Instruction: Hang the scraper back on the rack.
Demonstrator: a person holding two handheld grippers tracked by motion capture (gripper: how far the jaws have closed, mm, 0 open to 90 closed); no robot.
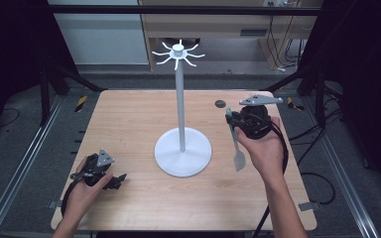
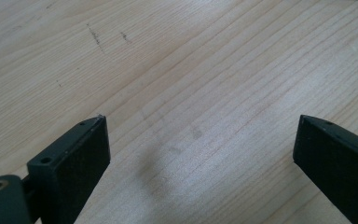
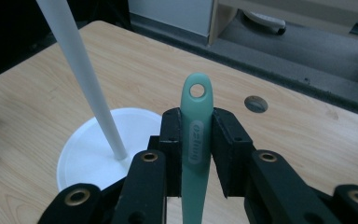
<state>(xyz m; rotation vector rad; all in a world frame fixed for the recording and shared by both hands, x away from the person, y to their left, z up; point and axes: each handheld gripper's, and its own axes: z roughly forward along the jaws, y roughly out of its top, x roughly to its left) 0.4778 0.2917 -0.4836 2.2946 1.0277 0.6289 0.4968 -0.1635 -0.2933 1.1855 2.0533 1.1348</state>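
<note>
The right gripper (image 3: 196, 154) clamps a green spatula (image 3: 195, 154) by its handle, jaws pressed on both sides just below the hanging hole (image 3: 197, 90). The hole end projects past the jaws, apparently so that it stays free to slip over a hook. In the high view the spatula (image 1: 236, 144) hangs off the table (image 1: 129, 119), blade (image 1: 239, 161) down and toward the near side, to the right of the white stand (image 1: 181, 114).

The stand occupies the table's centre: a round base (image 1: 182, 151), an upright pole and a ring of hooks (image 1: 177, 53) at the top. The hooks sit well above the spatula, so the judged next move is a lift toward them.

The left gripper (image 1: 101, 174) rests low at the near left, well apart from the stand. Its jaws stand wide apart over bare wood (image 2: 191, 84), holding nothing, presumably parked clear of the work.
</note>
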